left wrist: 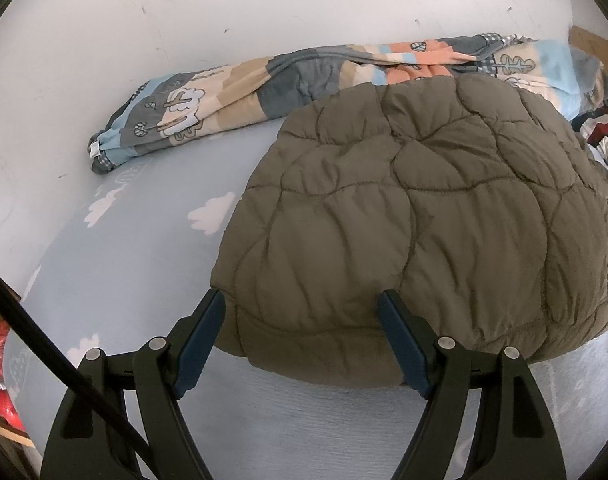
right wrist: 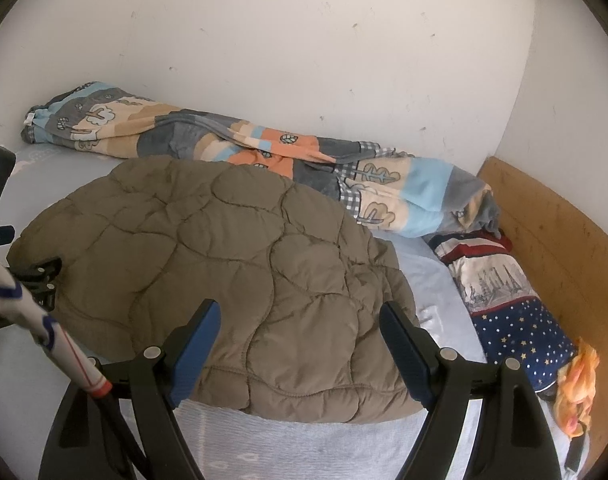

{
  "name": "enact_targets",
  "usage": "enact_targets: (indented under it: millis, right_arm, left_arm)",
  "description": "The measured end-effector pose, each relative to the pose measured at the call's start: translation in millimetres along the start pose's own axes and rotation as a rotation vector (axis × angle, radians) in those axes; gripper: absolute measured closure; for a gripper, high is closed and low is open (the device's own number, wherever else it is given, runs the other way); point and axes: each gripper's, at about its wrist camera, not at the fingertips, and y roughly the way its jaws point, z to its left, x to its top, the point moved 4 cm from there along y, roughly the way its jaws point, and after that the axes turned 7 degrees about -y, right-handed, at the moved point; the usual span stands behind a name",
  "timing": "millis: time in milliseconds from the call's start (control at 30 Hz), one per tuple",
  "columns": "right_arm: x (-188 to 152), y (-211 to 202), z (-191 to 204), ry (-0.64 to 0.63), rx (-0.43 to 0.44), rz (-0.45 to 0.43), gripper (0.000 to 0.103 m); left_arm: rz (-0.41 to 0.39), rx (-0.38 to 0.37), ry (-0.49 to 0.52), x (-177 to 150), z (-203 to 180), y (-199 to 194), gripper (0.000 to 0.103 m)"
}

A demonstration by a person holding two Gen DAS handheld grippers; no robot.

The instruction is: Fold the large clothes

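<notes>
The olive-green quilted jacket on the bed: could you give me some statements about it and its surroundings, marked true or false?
1. The olive-green quilted jacket lies on a pale blue bedsheet with white clouds. True.
2. The left gripper is clamped shut on the jacket. False: its fingers stand wide apart, either side of the near edge.
3. A rolled patchwork blanket with tree prints lies against the wall behind the jacket. True.
4. The right gripper holds a red mug. False: its fingers are open and hold nothing.

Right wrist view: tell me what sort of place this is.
Most likely a bedroom: a cloud-print bed sheet against a white wall, a rolled patterned blanket, a wooden bed board, and a quilted olive jacket laid out.
</notes>
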Motion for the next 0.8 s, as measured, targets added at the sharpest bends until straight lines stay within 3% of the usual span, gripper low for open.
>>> enact_targets:
  millis: [533, 700, 800]
  right_arm:
    - [-0.7, 1.9, -2.7, 0.016, 0.011, 0.013, 0.017]
    - [-18.3, 34.6, -14.0, 0.104, 0.062, 0.112, 0.016]
    - [-40.8, 69.8, -31.7, 0.268, 0.176, 0.251, 0.016]
  left_arm:
    - [0.044, -0.018, -0.028, -3.3, 4.1, 7.8, 0.025]
    - [0.058, -0.010, -0.009, -5.9, 2.5, 11.3, 0.025]
    - [0.076, -0.029, -0.025, -5.0, 5.9, 12.6, 0.025]
